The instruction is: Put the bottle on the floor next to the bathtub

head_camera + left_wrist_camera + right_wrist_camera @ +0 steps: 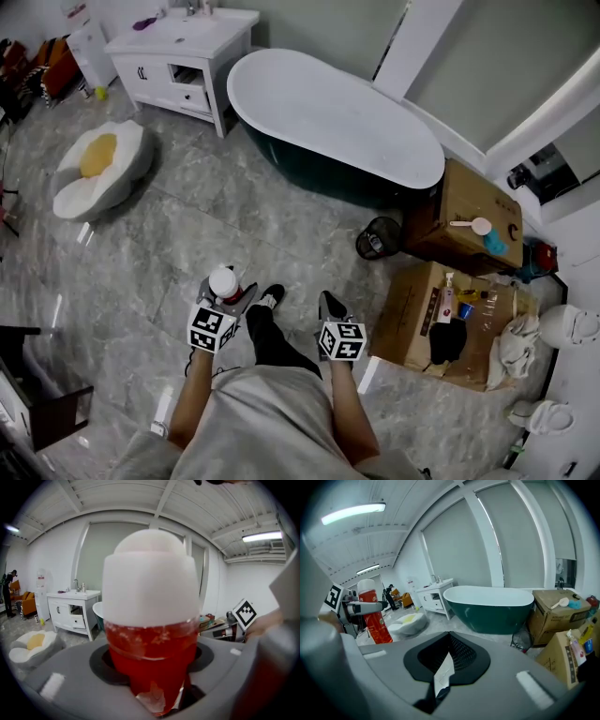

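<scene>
My left gripper (225, 292) is shut on a red bottle (223, 284) with a white cap, held upright above the grey floor. The bottle (149, 634) fills the left gripper view, clamped between the grey jaws. In the right gripper view the same bottle (373, 617) shows at the left. The right gripper (332, 306) is shut and holds nothing; its jaws (443, 670) meet with nothing between them. The dark green bathtub (330, 122) with a white inside stands ahead, some way beyond both grippers. In the right gripper view the bathtub (492, 609) stands straight ahead.
A white vanity cabinet (183, 58) stands left of the tub. An egg-shaped cushion (98, 169) lies on the floor at left. A black wire bin (378, 238) sits by the tub's near end, beside cardboard boxes (448, 319) with small items. The person's legs and shoes (270, 298) are between the grippers.
</scene>
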Motion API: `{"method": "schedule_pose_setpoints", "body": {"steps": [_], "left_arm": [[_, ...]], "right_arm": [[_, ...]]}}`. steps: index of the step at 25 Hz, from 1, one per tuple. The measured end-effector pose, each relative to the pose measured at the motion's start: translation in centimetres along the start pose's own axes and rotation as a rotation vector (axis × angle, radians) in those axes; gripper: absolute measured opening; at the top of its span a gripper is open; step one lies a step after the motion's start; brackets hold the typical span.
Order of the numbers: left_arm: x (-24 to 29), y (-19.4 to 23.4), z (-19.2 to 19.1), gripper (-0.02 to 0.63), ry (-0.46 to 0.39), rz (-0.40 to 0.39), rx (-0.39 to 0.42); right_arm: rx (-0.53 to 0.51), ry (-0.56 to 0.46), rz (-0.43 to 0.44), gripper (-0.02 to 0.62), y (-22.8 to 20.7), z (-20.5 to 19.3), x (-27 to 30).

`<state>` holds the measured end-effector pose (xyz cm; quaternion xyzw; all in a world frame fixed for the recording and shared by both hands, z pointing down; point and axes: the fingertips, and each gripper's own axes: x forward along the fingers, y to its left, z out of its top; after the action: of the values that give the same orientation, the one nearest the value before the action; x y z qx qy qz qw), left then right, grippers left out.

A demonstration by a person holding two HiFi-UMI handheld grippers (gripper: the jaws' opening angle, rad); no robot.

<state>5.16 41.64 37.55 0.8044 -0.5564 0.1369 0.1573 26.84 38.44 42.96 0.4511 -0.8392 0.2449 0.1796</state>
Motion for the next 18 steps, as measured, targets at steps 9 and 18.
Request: {"method": "schedule_pose_setpoints", "body": {"steps": [9, 18], "left_arm": [[8.0, 4.8, 4.4, 0.333, 0.052, -0.103, 0.078], [16.2, 7.5, 7.6, 0.333, 0.107, -0.252, 0.163]], "right_arm": [[0.119, -0.063, 0.010, 0.002, -1.6, 6.1, 8.4], [0.125, -0.132, 0.171, 0.002, -4.0, 13.7, 12.2]]}}
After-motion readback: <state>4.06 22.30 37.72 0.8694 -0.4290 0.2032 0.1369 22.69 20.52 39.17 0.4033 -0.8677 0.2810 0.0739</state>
